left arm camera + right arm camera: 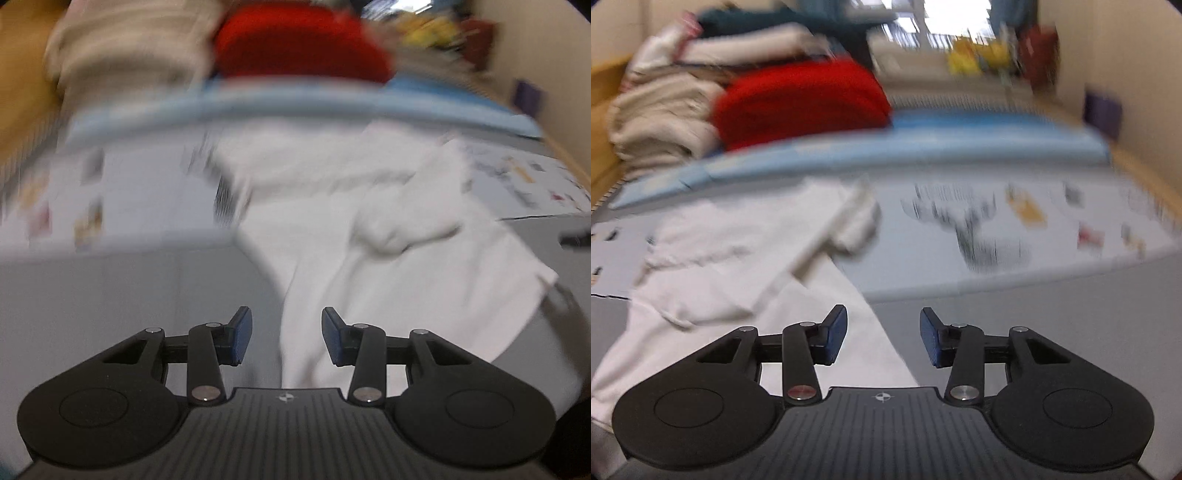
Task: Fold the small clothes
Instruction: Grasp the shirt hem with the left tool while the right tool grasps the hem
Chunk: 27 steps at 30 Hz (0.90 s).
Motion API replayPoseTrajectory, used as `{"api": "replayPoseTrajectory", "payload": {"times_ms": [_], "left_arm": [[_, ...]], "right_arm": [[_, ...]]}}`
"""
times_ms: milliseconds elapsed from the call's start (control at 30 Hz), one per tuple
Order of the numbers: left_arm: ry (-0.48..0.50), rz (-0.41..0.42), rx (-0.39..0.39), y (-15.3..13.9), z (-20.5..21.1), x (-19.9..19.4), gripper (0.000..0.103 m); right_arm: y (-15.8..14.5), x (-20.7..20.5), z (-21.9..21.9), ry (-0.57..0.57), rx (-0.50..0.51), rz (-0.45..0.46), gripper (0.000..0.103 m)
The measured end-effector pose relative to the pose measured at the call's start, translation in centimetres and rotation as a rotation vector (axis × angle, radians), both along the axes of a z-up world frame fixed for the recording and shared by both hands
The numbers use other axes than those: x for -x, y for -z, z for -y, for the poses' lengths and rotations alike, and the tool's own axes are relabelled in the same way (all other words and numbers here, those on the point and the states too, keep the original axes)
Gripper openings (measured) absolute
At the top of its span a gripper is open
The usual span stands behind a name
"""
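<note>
White garment lies rumpled and unfolded on the surface; left tongs and right tongs spread, empty; folded stack at 11 o'clock.

A small white cotton garment lies rumpled and partly spread on the grey counter, one bunched fold raised near its middle, a flat panel trailing toward the counter's near edge

Each hand-held gripper looks black, ribbed, silver-riveted, with seemingly blue fingertip pads.
</note>
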<state>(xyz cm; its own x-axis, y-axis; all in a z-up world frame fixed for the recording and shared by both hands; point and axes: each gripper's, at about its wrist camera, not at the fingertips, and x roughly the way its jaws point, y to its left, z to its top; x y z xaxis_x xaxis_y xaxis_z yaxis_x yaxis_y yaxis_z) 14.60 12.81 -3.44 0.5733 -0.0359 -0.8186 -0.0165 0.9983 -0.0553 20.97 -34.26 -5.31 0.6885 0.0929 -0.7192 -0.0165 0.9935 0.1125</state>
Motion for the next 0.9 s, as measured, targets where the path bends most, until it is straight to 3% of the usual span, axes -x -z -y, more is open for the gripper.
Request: {"api": "replayPoseTrajectory", "payload": {"times_ms": [33, 100, 167, 267, 333, 367, 400, 433, 467, 533, 733, 900], "left_arm": [[-0.021, -0.035, 0.053, 0.6, -0.6, -0.7, 0.047], [-0.037, -0.103, 0.102, 1.7, -1.0, -1.8, 0.048], [-0.036, -0.158, 0.064, 2.8, -0.9, -2.5, 0.048], [-0.051, -0.197, 0.065, 4.0, -1.2, -3.1, 0.048], [-0.05, -0.213, 0.057, 4.6, -1.2, -3.2, 0.047], [-0.049, -0.228, 0.055, 4.8, -1.1, -3.4, 0.046], [-0.049, -0.241, 0.055, 5.1, -1.1, -3.5, 0.043], [-0.046, -0.25, 0.053, 5.4, -0.8, -3.5, 0.031], [-0.042, -0.261, 0.053, 5.6, -0.7, -3.4, 0.019], [-0.025, -0.274, 0.049, 5.8, -0.2, -3.3, 0.009], [0.039, -0.233, 0.048, 5.2, 1.1, -2.6, 0.004], [0.103, -0.264, 0.003, 5.1, 1.8, -1.1, 0.004]], "right_arm": [[1.2, -1.1, 0.2, 0.011, -0.013, -0.071, 0.046], [2.6, -2.4, 0.6, 0.004, -0.033, -0.12, 0.047], [4.3, -3.3, 0.1, -0.014, -0.009, -0.178, 0.047], [6.4, -4.4, -0.2, 0.003, 0.029, -0.252, 0.047], [7.3, -5.0, -0.5, 0.009, 0.027, -0.278, 0.03], [7.5, -5.0, -0.9, 0.0, 0.047, -0.279, 0.028], [7.4, -4.9, -1.3, -0.024, 0.065, -0.271, 0.015], [7.3, -4.8, -1.4, -0.044, 0.058, -0.267, 0.007], [7.2, -4.7, -1.5, -0.046, 0.053, -0.262, 0.007], [6.6, -4.3, -1.1, -0.035, 0.053, -0.254, 0.005], [4.3, -1.4, 2.6, 0.016, -0.014, -0.243, 0.004], [3.7, 3.2, 4.7, -0.039, -0.023, -0.287, 0.004]]}}
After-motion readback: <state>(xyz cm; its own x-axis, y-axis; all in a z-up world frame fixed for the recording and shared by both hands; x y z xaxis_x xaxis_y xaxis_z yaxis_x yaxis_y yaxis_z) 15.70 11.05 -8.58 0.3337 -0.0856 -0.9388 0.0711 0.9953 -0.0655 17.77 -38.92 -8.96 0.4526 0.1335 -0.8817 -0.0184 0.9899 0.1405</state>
